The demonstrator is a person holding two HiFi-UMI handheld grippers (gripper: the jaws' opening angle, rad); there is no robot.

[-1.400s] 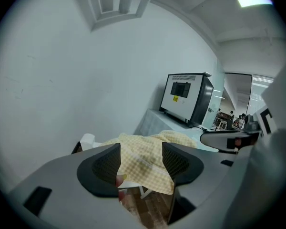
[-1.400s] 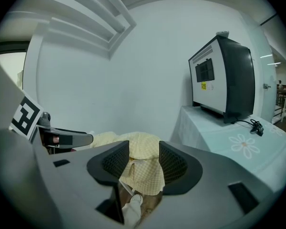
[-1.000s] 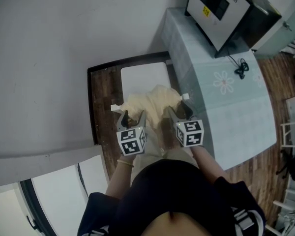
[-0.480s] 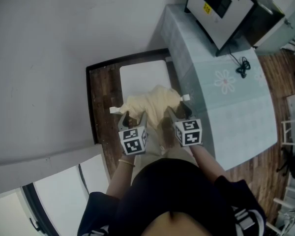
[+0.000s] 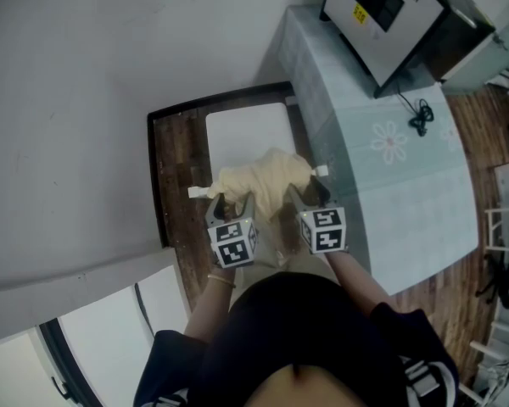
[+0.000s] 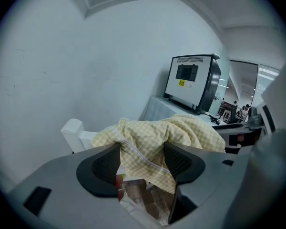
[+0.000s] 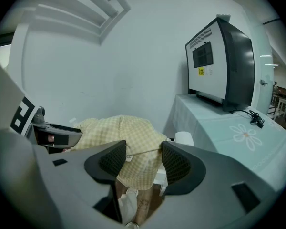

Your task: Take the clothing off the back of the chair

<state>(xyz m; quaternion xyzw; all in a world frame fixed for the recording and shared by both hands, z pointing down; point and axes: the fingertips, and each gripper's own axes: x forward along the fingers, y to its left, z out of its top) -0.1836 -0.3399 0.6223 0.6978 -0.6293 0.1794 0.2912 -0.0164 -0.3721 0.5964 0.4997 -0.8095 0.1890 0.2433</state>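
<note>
Since it is draped over the top rail, the pale yellow checked cloth garment (image 5: 259, 183) lies with its long axis running left to right along the back of the white wooden chair (image 5: 248, 130), bunched between the chair's two corner posts. Both tools reach it from the near side, level with each other, so neither is closer. The left gripper (image 5: 230, 200) is clenched on a fold at the garment's left part and the right gripper (image 5: 308, 193) pinches a fold at its right part. In each gripper view the checked fabric fills the gap between the ribbed pads and hangs down below them. The bulk of the cloth sits just beyond the jaws, toward the far side, over the seat. To my eye the garment has to come up off the rail and back toward the person. Right of the chair stands a table under a pale blue-green flowered cloth (image 5: 390, 185), carrying a black-and-white box appliance (image 5: 382, 15); dark wooden floor (image 5: 174, 168) shows at the left
</note>
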